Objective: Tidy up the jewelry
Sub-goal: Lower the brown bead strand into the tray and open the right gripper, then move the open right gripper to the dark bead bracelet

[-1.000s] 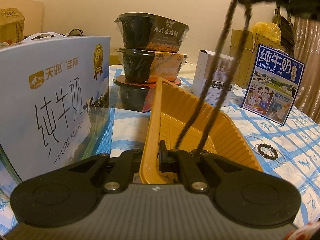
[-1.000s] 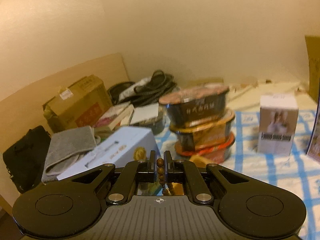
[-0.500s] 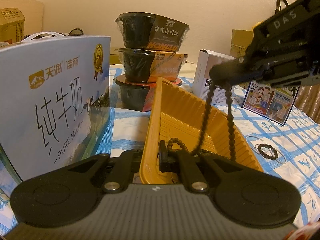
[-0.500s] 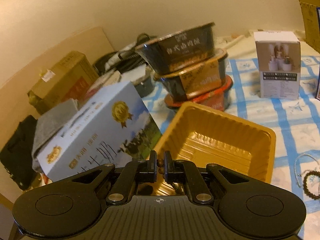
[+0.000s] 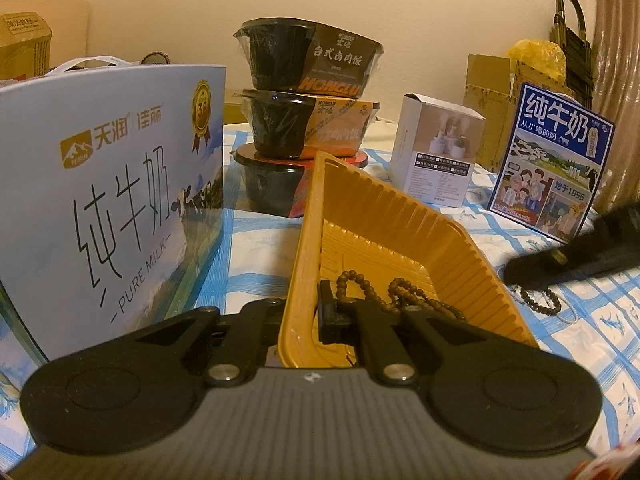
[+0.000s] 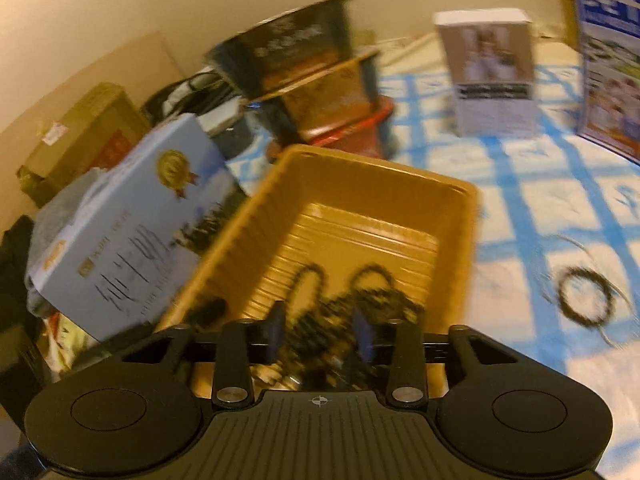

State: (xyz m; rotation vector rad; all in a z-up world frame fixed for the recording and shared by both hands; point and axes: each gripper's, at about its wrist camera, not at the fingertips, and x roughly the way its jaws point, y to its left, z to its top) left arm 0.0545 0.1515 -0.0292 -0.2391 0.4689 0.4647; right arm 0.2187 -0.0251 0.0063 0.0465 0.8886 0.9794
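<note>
My left gripper [image 5: 310, 312] is shut on the near wall of the yellow ribbed tray [image 5: 384, 216], one finger outside and one inside. A long string of dark brown beads [image 5: 400, 292] lies heaped on the tray floor at the near end. My right gripper [image 6: 320, 332] hovers low over that heap [image 6: 340, 300] with its jaws opening; the pads do not press on the beads. The picture there is blurred. A dark bead bracelet [image 6: 586, 300] with a thin pale chain around it lies on the blue-checked cloth right of the tray.
A large pale-blue milk box [image 5: 108, 208] stands close on the tray's left. Three stacked black food bowls [image 5: 308, 120] sit behind the tray, with a small white box [image 5: 436, 156] and a blue milk carton [image 5: 556, 160] at the back right.
The right gripper came down with the bead string hanging from it, lowered it into the tray and opened. The beads now lie in the tray. The left gripper has not moved.
</note>
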